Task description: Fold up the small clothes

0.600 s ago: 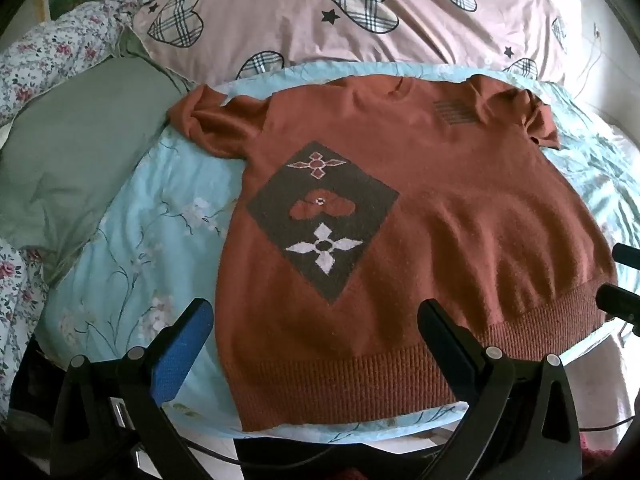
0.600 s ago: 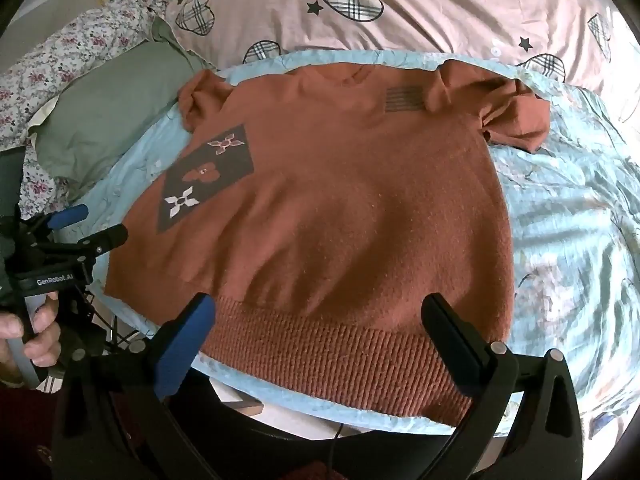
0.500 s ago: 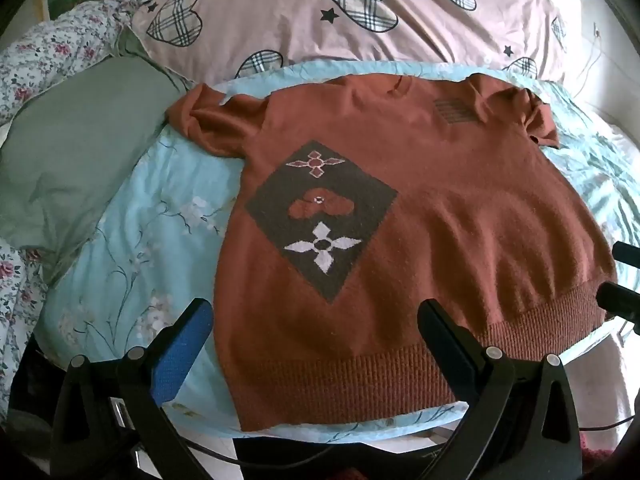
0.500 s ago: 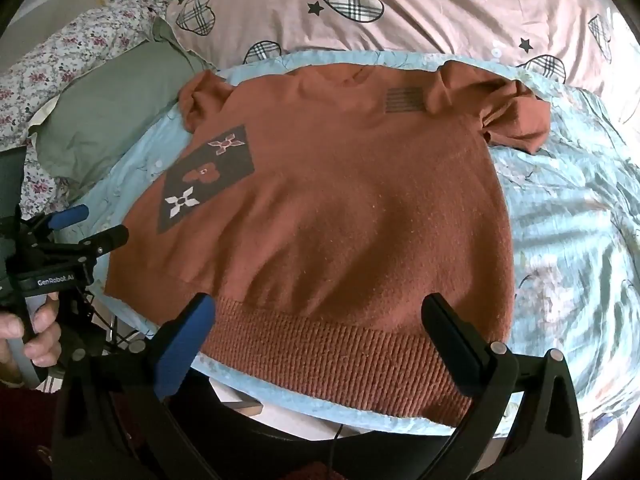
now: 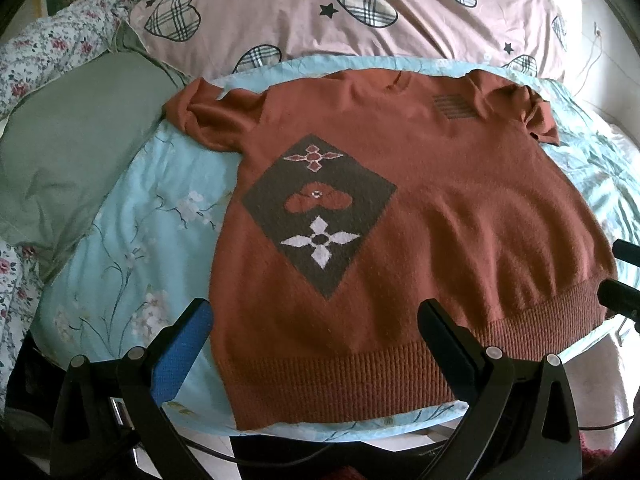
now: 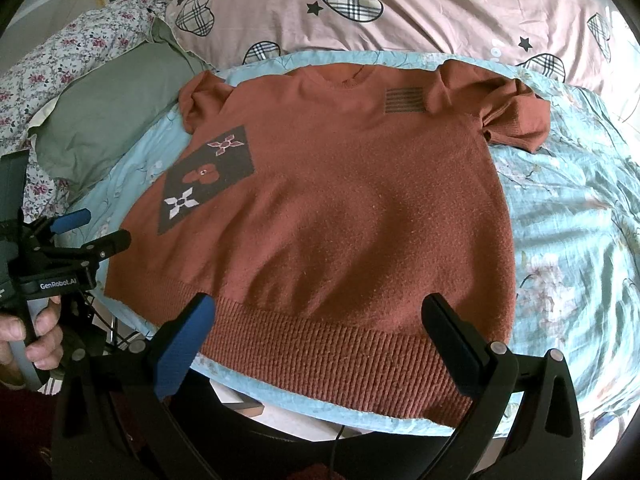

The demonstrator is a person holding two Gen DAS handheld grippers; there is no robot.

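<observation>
Rust sweater (image 5: 420, 208) flat on blue bedsheet (image 5: 132, 220), left gripper (image 5: 312, 320) and right gripper (image 6: 316, 316) fingers spread wide, empty

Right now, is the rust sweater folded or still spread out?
Spread flat. The sweater lies face up on the blue sheet, ribbed hem straight, both sleeves out; no fold in the body.

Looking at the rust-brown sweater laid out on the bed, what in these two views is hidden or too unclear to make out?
- Rust-brown knit sweater, left wrist view: its ribbed hem is partly covered by the left gripper fingers.
- Sweater's right sleeve, right wrist view: bunched, so the cuff is unreadable.
- Dark striped chest patch: too small to read.
- Hand holding the left gripper: cut off by the frame edge.
</observation>
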